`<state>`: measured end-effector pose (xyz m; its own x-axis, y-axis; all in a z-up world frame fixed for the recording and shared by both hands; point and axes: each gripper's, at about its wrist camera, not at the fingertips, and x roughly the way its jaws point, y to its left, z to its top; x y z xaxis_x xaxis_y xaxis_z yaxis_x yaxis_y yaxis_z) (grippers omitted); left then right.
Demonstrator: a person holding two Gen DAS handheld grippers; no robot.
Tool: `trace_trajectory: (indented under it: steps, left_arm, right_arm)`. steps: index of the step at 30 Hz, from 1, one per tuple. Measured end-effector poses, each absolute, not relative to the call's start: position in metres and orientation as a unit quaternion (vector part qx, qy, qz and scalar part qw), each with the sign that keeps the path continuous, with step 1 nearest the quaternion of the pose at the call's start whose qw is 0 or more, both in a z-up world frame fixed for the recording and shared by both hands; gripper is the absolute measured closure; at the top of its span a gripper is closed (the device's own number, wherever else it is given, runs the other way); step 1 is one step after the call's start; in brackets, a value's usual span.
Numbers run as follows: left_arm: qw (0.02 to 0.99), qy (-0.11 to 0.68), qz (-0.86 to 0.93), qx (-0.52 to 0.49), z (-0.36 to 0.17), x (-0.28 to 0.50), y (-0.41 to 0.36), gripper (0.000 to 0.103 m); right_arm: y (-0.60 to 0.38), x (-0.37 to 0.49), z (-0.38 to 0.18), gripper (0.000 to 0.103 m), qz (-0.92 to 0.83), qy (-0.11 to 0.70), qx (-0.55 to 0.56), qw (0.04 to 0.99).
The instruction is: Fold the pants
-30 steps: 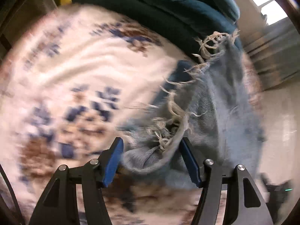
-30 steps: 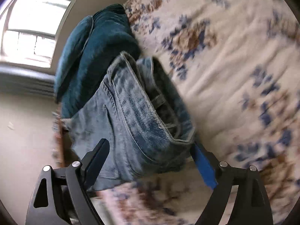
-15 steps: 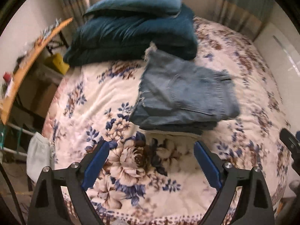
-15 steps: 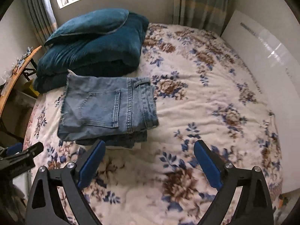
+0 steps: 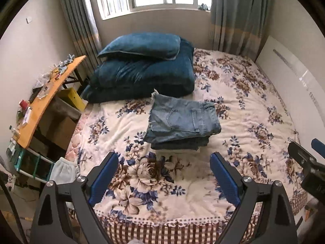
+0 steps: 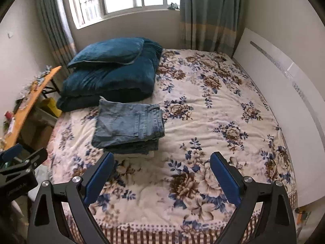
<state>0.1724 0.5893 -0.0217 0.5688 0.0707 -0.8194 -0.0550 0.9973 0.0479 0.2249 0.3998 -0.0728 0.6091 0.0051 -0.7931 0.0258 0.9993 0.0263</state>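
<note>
The blue jeans [image 5: 182, 120] lie folded flat on top of a small stack of folded clothes on the floral bedspread [image 5: 254, 111]; they also show in the right wrist view [image 6: 130, 124]. My left gripper [image 5: 164, 172] is open and empty, held back above the bed's near edge. My right gripper [image 6: 162, 172] is open and empty too, well short of the jeans. The right gripper shows at the right edge of the left wrist view [image 5: 306, 160], and the left gripper at the left edge of the right wrist view [image 6: 20, 158].
A folded teal duvet with a pillow [image 5: 142, 69] sits behind the jeans by the window. A cluttered wooden table [image 5: 44, 99] and boxes stand left of the bed. A white headboard [image 6: 284, 93] runs along the right side.
Both grippers let go of the jeans and pulled back and up from the bed. The jeans now rest folded on the stack.
</note>
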Motion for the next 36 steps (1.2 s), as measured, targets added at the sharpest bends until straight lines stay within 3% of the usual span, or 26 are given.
trace_trajectory:
  steps: [9,20,28,30,36]
  left_arm:
    - [0.901,0.433,0.038,0.000,0.030,0.134,0.589,0.011]
    - [0.906,0.422,0.027,-0.006,0.050,0.120,0.591,0.011]
    - [0.910,0.413,0.032,-0.010,0.050,0.123,0.592,0.011]
    - [0.913,0.407,0.037,-0.006,0.048,0.128,0.593,0.002]
    - [0.918,0.390,0.063,0.014,0.030,0.150,0.596,0.000]
  right_arm:
    - [0.405,0.162,0.000,0.005,0.015,0.407,0.015,0.913]
    - [0.411,0.130,0.049,0.005,0.023,0.384,0.010,0.923]
    - [0.414,0.127,0.056,0.001,0.024,0.377,0.008,0.926]
    - [0.413,0.130,0.054,0.000,0.015,0.370,0.007,0.929]
    - [0.410,0.156,0.032,0.000,0.003,0.367,-0.002,0.930]
